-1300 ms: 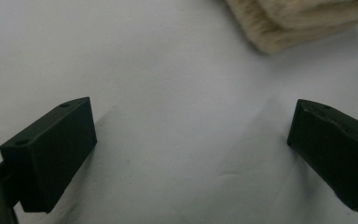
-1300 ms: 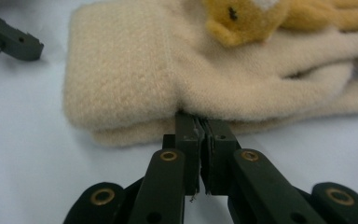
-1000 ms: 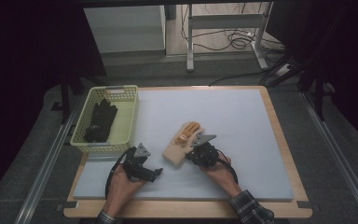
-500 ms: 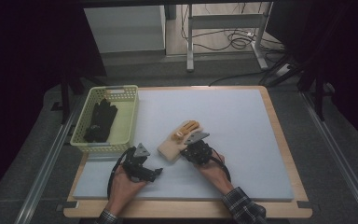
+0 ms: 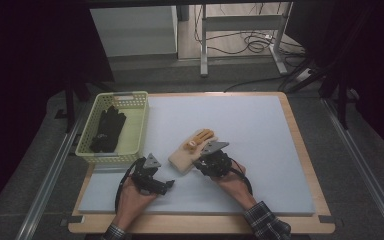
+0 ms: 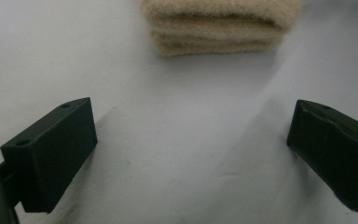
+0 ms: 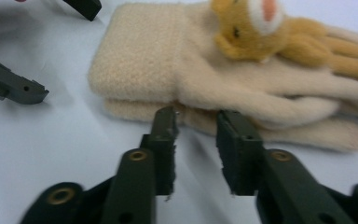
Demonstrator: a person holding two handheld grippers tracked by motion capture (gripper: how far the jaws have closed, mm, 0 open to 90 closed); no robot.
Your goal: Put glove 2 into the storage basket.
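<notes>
From above we look forward and down on the worktop (image 5: 260, 150); low gripper views face the glove pair (image 5: 192, 149) closely from opposite sides, sharing its cuff.

From the high view I can't tell how wide either gripper stands; both are too small. In the left gripper view the beige gloves (image 6: 219, 25) are cut off by the top edge. In the right gripper view their fingertips run off the right edge, slightly blurred.
</notes>
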